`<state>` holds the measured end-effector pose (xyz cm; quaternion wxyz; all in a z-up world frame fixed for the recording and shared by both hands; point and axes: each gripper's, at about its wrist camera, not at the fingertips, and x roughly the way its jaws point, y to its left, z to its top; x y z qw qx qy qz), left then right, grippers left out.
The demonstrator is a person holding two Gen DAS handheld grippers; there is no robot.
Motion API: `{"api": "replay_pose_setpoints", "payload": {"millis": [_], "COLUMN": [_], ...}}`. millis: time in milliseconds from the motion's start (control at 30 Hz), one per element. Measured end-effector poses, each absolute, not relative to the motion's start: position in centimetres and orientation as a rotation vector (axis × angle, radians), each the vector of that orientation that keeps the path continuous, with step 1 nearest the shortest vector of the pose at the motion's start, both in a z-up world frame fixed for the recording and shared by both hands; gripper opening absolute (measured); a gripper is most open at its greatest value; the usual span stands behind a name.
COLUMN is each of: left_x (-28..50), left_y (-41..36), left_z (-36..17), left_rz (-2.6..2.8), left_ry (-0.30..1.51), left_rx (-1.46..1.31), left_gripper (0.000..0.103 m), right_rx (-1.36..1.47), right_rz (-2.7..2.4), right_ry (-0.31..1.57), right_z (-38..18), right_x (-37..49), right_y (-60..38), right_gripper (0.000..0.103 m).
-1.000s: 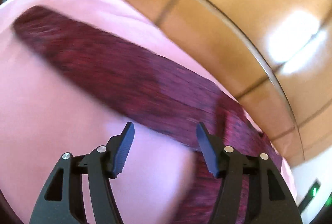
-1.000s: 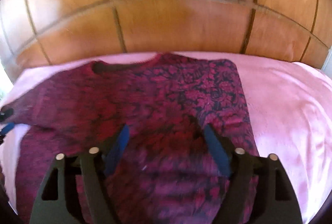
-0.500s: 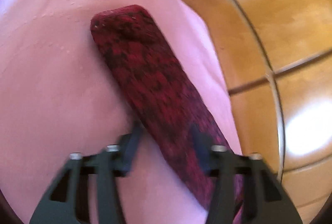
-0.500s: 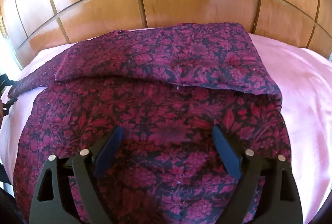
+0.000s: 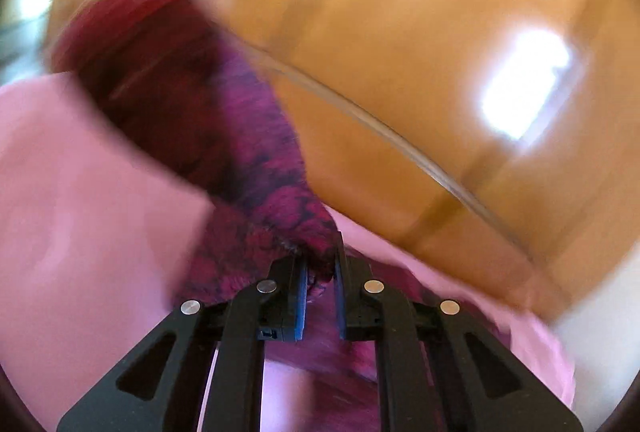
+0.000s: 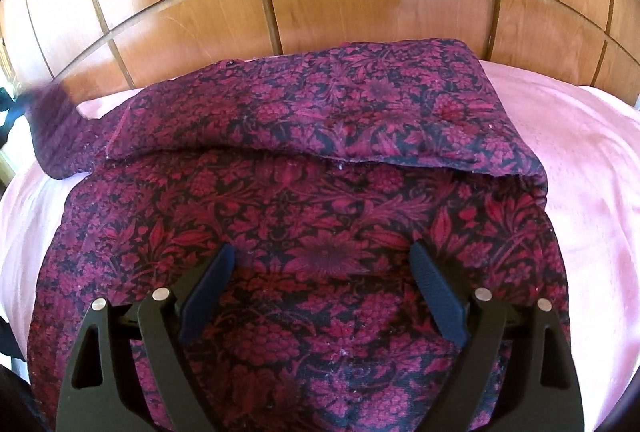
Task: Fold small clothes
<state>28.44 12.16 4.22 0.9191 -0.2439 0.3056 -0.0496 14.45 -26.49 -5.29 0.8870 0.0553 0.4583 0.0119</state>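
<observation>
The sweater, dark red with a floral knit, is lying spread on the pink sheet of a bed, its top part already turned down over the body so a fold edge is running across the middle. One sleeve is trailing off to the far left in the right wrist view, and that sleeve is what I am working on.

My left fingers are pinched almost together on a bunch of the sleeve's knit, and the fabric is rising away from the sheet in front of them (the picture is badly smeared, so how much cloth I have is hard to tell). My right fingers are standing wide apart, holding nothing, hovering over the sweater's lower body.

As I judge it, the step is bringing this sleeve across onto the body. To do it well I should be carrying it high enough that it is not dragging the shoulder with it, then laying it flat and straight inside the body's outline. The right fingers could be pressing the body down so the earlier fold is not shifting. The wooden headboard is standing close behind, so I should be sweeping inward, not back.
</observation>
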Motion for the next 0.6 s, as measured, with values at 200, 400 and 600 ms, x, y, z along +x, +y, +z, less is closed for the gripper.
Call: {"api": "replay_pose_setpoints", "payload": {"millis": [200,400,600], "left_x": [28.3,26.4,21.0], "left_y": [-1.1,-6.0,-2.9], "left_z": [0.2,-2.2,-2.0], "left_rz": [-0.282,-0.296,-0.264], "left_ry": [0.788,0.843,0.784], "left_rx": [-0.299,-0.131,-0.168], "left_gripper": [0.017,0.048,0.077], "right_rx": [0.153,0.183,0.2], "right_rz": [0.037,0.055,0.065], "right_ry": [0.943,0.936,0.935], "right_z": [-5.4,-5.3,-5.3], "right_x": [14.3,14.2,14.1], "right_y": [-27.1,-27.7,-28.1], "right_gripper": [0.089,0.089,0.089]}}
